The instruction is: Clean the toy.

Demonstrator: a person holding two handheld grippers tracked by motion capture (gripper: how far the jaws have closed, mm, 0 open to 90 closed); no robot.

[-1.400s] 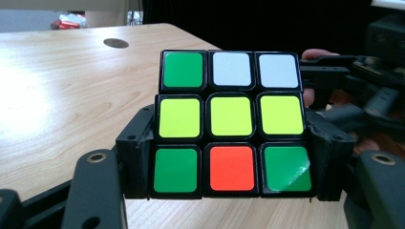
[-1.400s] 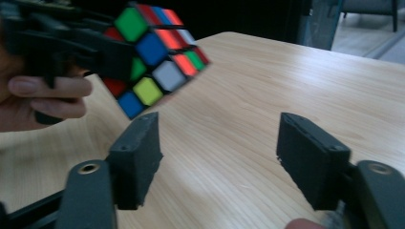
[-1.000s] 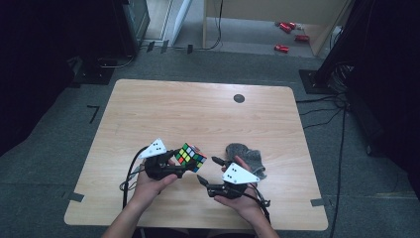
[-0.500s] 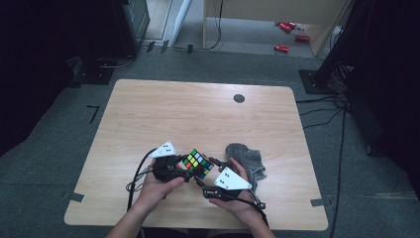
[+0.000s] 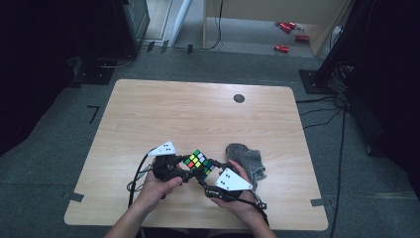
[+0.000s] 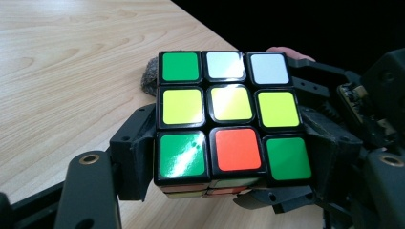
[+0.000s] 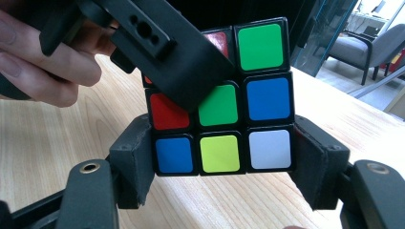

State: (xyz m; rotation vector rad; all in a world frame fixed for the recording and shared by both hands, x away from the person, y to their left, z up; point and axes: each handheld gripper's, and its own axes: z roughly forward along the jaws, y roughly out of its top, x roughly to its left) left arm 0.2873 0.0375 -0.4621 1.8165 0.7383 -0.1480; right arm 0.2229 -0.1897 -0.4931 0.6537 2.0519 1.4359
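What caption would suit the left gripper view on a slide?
Black jaws clamp a scrambled multicoloured puzzle cube above the light wooden table, grey cloth peeking behind.

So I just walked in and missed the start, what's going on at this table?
A person is holding a scrambled puzzle cube between two handheld tools, near the front of the wooden table. The left claw is clamped on the cube's bottom layer as its own view shows it, and the right claw grips the cube's lowest row in its view, so both hold it at once. A grey cloth lies crumpled on the table just to the right.
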